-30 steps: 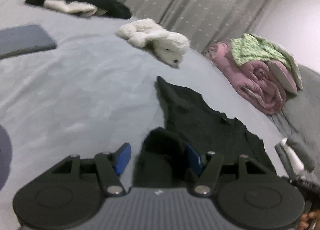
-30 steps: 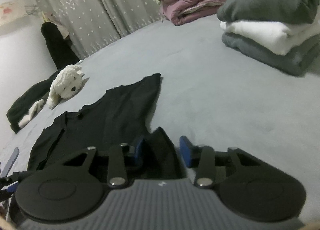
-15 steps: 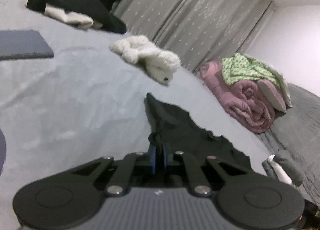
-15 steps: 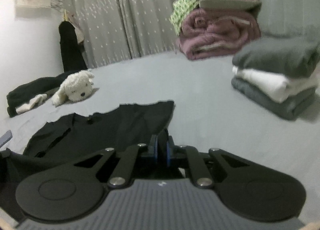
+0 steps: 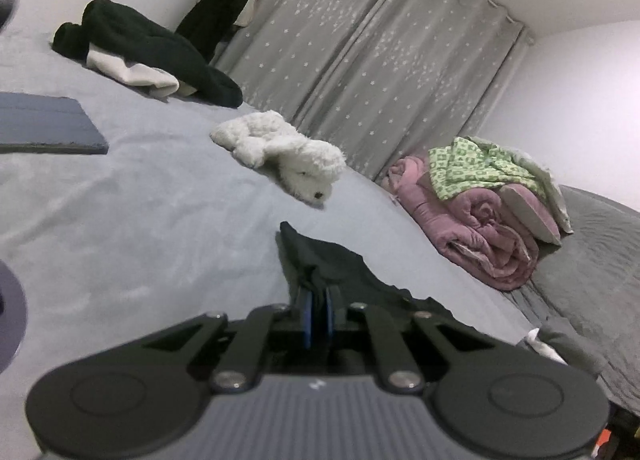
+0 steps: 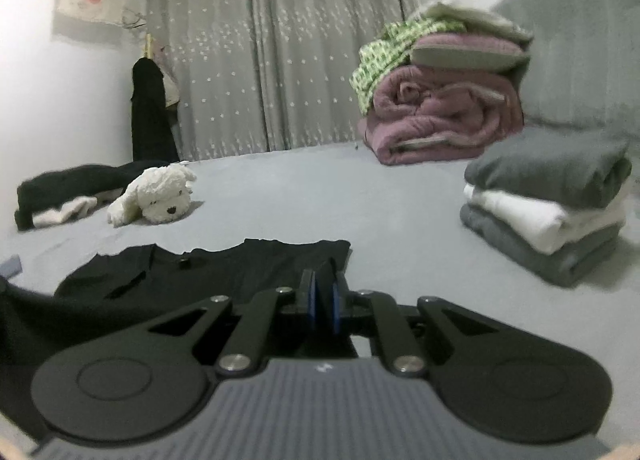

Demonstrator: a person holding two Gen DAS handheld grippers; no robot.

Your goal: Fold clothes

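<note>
Black knit fabric is sitting pinched between the blue pads of the left gripper [image 5: 317,310]: the jaws are pressed together on a bunched corner of the black shirt [image 5: 320,260]. In the left wrist view the shirt is trailing away from the pads and to the right across the grey bedsheet [image 5: 140,227], its far tip lying flat. Wide bare sheet is lying open to the left. A fluffy white plush dog [image 5: 288,155] is lying beyond the shirt, well apart. A flat blue-grey pad [image 5: 44,125] is resting near the left edge; a heap of dark clothes [image 5: 152,47] is lying by the star-print curtain [image 5: 380,59]. A rolled pink quilt [image 5: 476,232] is closing the right side.

Right wrist view: the right gripper [image 6: 324,300] is pinching another corner of the shirt [image 6: 208,272], jaws nearly shut on the cloth. The garment is spreading flat to the left, wavy far edge. Smooth open sheet [image 6: 380,199] is extending ahead. A stack of folded grey and white towels [image 6: 548,203] is standing to the right, apart from the shirt.
</note>
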